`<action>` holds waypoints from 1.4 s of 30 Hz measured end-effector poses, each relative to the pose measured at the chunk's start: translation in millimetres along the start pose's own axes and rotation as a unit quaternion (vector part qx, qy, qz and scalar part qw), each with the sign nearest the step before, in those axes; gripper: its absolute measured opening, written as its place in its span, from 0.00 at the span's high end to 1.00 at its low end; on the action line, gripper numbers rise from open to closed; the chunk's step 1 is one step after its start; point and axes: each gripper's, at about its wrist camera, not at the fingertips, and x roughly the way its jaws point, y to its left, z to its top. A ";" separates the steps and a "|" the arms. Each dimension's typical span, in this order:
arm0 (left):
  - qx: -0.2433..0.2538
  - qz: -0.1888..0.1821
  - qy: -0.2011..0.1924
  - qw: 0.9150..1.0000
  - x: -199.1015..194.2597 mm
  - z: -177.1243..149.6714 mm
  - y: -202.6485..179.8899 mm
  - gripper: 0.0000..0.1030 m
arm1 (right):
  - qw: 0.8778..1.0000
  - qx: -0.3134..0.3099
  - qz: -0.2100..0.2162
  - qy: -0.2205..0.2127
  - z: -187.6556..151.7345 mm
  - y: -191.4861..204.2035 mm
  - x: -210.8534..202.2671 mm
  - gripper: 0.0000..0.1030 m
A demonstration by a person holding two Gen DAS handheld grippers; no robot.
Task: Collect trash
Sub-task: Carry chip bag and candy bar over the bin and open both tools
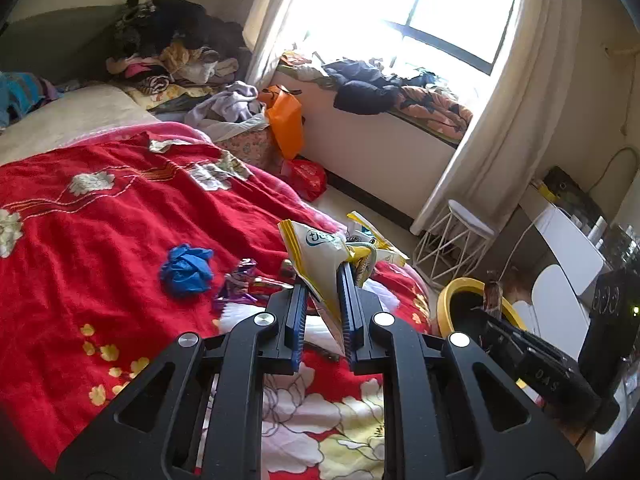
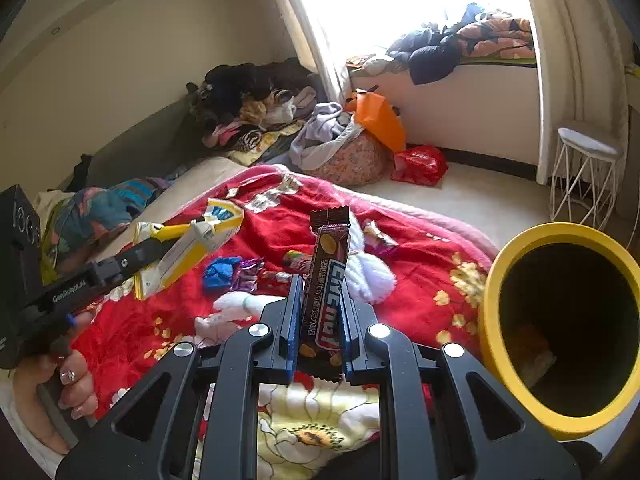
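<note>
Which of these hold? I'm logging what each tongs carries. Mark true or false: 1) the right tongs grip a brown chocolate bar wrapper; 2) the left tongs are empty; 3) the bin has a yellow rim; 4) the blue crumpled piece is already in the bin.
1) True: the right tongs are shut on the brown chocolate bar wrapper.
2) False: the left tongs grip a yellow and white packet.
3) True: the bin has a yellow rim.
4) False: the blue crumpled piece lies on the red blanket.
</note>
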 end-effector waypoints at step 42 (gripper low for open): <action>0.082 -0.075 0.043 0.993 36.6 -25.3 -98.6 0.90 | 0.988 0.089 -0.121 -0.046 10.3 -112.3 -49.6 0.85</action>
